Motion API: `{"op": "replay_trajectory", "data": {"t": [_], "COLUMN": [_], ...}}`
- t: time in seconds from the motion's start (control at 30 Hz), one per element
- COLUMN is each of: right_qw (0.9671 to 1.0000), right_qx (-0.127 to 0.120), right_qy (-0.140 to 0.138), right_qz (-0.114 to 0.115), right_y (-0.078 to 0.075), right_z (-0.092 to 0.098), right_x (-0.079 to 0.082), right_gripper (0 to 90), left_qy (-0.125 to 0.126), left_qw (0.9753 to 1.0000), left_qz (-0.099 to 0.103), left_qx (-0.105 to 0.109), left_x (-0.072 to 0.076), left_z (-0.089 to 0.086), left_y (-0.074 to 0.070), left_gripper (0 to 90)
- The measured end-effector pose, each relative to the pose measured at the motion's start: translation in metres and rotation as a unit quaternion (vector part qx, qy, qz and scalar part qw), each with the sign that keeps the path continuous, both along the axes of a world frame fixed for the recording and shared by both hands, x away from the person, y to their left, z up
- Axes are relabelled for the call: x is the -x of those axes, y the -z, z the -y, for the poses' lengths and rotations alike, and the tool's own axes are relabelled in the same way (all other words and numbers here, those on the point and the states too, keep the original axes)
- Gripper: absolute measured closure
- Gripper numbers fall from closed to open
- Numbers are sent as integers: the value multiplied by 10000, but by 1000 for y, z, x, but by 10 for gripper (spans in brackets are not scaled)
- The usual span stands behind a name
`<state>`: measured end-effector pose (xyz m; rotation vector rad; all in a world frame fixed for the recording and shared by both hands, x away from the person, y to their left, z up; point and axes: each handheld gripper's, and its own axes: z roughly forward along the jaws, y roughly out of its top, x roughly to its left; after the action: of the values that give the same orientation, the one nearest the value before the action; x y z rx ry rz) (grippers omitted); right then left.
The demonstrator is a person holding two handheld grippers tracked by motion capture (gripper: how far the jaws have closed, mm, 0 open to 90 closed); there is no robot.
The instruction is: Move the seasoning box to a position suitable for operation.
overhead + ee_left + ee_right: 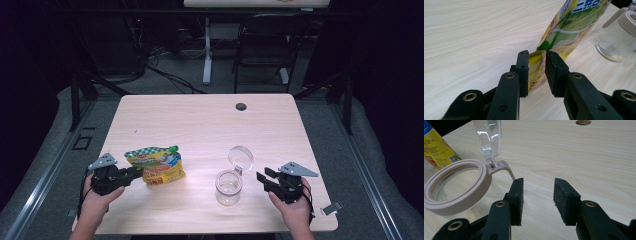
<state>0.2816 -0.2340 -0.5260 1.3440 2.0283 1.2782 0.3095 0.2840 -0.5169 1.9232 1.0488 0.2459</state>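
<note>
Both forearms come in low over the near edge of the worktop (200, 120), each hand wrapped around its tool and held just above the wood. The left gripper (131, 174) points to the person's right, level with the surface, and its jaws stand narrow with a corner of the yellow-green snack pouch (155, 163) between them; in the left gripper view the pouch (564, 32) rises from between the jaws and leans away up and to the right, its lower edge pressed against the left jaw, though whether the right jaw also touches it cannot be told. The right gripper (261, 179) points to the person's left, its jaws wide apart with only bare worktop between them. The glass jar (229, 187) stands just beyond the tips of those jaws, apart from them. The right gripper view brings out the jar's beige rim (456, 187) close beside the left jaw and its clear lid (487, 138) flipped upright on a hinge. The left gripper view alone shows a pale residue on the jar's bottom (610, 50), far right of its jaws.
</note>
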Motion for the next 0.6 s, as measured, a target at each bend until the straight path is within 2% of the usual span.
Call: {"op": "replay_trajectory", "data": {"t": [0.33,0.6], "right_qw": [10000,9999], "right_qx": [-23,-41], "right_qy": [-67,-97], "right_qz": [-40,-59], "right_y": [2,2], "right_z": [-5,-6], "right_x": [-5,-7], "right_gripper": [601,601], "left_qy": [213,325], "left_qw": [9997,9993], "left_qz": [-144,-174], "left_qx": [42,12], "left_x": [6,8], "left_z": [0,1], "left_y": [-2,-4], "left_gripper": [791,812]}}
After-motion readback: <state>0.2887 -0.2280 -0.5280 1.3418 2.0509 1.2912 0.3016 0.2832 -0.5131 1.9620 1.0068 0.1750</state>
